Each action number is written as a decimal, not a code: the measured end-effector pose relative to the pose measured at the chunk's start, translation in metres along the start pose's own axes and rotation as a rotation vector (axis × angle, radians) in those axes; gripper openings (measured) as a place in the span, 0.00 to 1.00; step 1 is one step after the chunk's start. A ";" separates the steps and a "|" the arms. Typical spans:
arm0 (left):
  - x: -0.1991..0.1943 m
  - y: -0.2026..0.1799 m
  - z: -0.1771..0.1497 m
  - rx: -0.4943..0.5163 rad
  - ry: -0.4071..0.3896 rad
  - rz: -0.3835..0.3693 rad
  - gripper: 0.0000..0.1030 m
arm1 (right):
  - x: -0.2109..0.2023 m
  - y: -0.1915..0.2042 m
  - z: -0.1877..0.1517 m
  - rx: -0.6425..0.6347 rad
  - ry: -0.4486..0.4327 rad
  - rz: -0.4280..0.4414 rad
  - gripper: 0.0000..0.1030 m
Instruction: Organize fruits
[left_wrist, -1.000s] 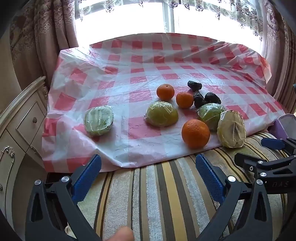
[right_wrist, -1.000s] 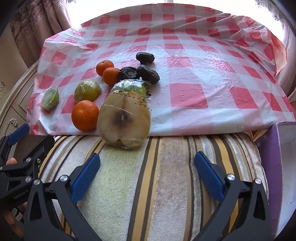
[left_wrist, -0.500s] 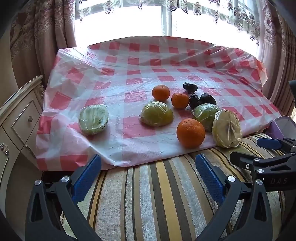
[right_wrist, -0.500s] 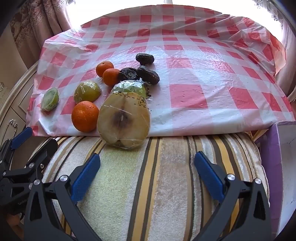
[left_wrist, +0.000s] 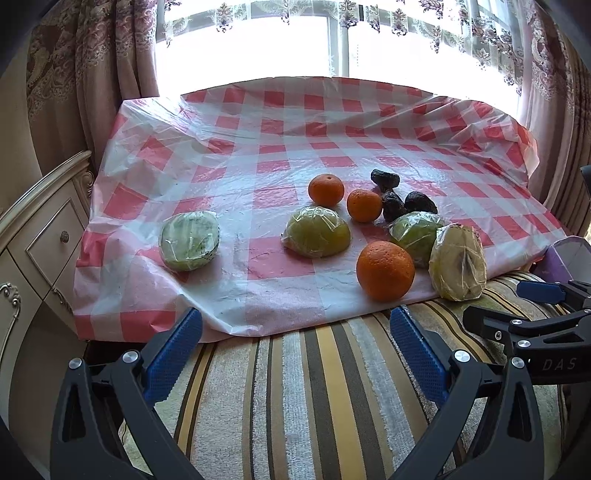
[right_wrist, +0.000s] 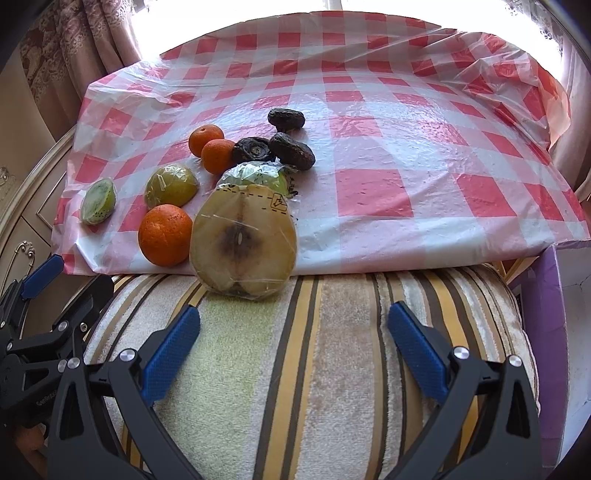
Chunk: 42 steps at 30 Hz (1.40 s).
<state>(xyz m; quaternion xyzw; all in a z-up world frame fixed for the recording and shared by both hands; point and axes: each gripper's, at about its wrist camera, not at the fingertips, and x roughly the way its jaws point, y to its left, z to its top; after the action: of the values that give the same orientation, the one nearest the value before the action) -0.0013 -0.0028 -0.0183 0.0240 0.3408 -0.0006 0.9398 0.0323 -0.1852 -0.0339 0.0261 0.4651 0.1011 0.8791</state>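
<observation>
Both the left gripper (left_wrist: 295, 354) and right gripper (right_wrist: 293, 339) hung spread and empty. The wrapped pear half (right_wrist: 243, 242) sat at the checkered surface's (right_wrist: 406, 147) near edge, beside the orange (right_wrist: 165, 235); its film looked slippery and its flesh soft, so a gentle pinch across its rounded sides seemed wisest.

Strong daylight floods in through the window (left_wrist: 332, 44) behind the far edge of the bed, blown out to pure white. The plastic checked sheet (right_wrist: 388, 155) catches glare on its wrinkles. Fruit shadows stay soft. Everything looks sharp, though the fisheye bends the curtains (left_wrist: 92, 74) and darkens the corners.
</observation>
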 end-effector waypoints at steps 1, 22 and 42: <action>0.000 0.000 0.000 0.001 0.000 -0.001 0.96 | 0.000 0.000 -0.001 0.000 -0.001 -0.001 0.99; -0.001 -0.002 -0.001 -0.007 -0.011 0.003 0.96 | 0.001 0.001 0.000 -0.004 -0.002 -0.007 0.99; -0.002 -0.003 -0.001 -0.007 -0.011 0.004 0.96 | 0.001 0.001 0.000 -0.004 -0.003 -0.006 0.99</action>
<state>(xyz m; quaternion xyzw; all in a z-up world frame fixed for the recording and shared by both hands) -0.0032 -0.0056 -0.0182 0.0213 0.3354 0.0022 0.9418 0.0329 -0.1839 -0.0346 0.0231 0.4637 0.0993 0.8801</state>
